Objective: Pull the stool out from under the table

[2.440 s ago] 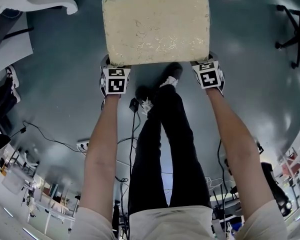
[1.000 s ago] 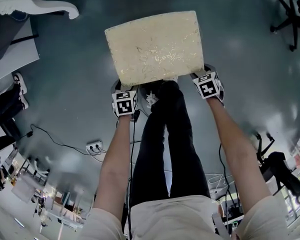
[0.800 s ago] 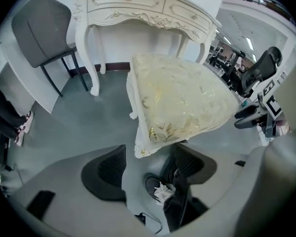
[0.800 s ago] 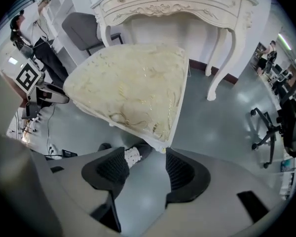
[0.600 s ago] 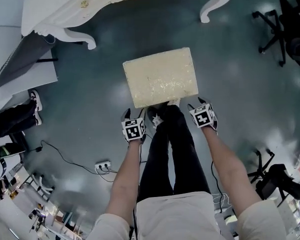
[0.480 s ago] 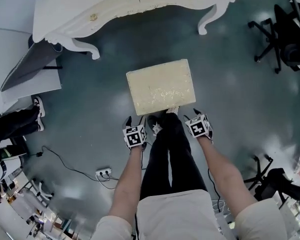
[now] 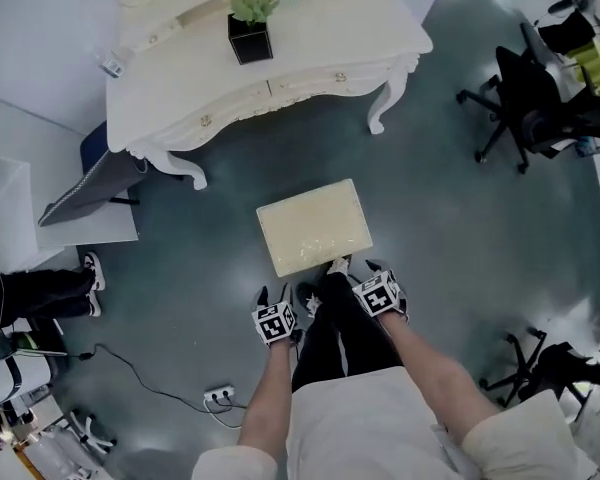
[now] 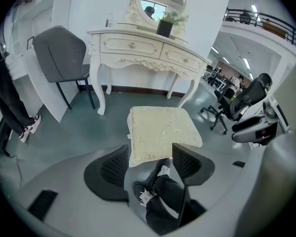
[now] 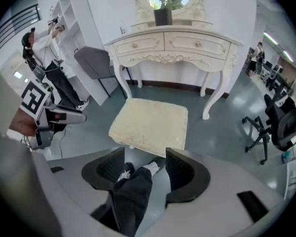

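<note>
The stool (image 7: 315, 226), with a cream padded seat, stands on the dark floor well out in front of the white dressing table (image 7: 310, 73). My left gripper (image 7: 275, 294) hangs open above the floor at the stool's near left corner, apart from it. Its jaws have just been closing a little, with nothing between them. My right gripper (image 7: 360, 266) is open too, above the stool's near right corner and not touching it. In the left gripper view the stool (image 8: 160, 127) lies far below the gripper (image 8: 150, 154). The right gripper view shows the stool (image 9: 150, 122) below the gripper (image 9: 144, 157).
My own legs and shoes (image 7: 325, 298) stand just behind the stool. A potted plant (image 7: 250, 36) sits on the table. A grey chair (image 7: 85, 188) is left of the table, and black office chairs (image 7: 525, 98) are at the right. A power strip (image 7: 218, 396) and cable lie on the floor.
Both grippers have lifted off the stool's near edge and risen well above it. The head view has risen too, so the stool looks smaller and the whole table has come into view.
</note>
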`<state>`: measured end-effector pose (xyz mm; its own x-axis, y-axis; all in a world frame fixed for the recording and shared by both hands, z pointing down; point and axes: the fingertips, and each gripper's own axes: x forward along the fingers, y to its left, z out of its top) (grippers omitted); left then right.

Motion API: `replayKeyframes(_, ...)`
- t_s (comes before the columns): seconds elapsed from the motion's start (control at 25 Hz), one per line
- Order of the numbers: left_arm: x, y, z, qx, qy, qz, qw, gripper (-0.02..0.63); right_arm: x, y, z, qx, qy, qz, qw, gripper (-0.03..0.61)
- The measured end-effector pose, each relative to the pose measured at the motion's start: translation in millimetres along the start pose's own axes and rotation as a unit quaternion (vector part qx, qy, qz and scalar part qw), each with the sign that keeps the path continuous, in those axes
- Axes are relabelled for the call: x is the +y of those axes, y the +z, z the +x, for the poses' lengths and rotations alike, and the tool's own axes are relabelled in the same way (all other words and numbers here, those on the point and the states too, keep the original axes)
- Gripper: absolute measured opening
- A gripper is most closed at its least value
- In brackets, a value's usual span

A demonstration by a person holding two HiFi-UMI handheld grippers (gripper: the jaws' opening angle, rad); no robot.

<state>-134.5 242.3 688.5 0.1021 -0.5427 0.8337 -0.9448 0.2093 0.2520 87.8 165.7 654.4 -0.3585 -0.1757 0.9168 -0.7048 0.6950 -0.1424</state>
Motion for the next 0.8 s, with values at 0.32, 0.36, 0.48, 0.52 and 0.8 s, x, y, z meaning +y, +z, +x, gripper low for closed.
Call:
replayKeyframes(0.32,-20,40,-54,-0.052,-0.045,-0.009,0.9976,0.287,-1,40,-75,-0.085,-0.03,0.061,0.994,0.29)
replayKeyframes(0.36,-26,39,-61,-0.048,-0.058,-0.007,0.9971,0.287,1,41,-83,-0.096,-0.032,0.073,0.992,0.29)
replayKeyframes(0.48,-45,38,-86,-0.045,-0.081,0.016,0.9956,0.287,13,41,-111,-0.13,-0.023,0.104,0.986,0.29)
replayKeyframes(0.52,-51,41,-93,-0.047,-0.089,0.023,0.9947,0.287,18,44,-118,-0.139,-0.017,0.105,0.985,0.29)
replayKeyframes(0.8,-82,78,-143,-0.069,-0.122,0.074,0.9874,0.287,39,64,-149,-0.175,-0.015,0.106,0.979,0.29)
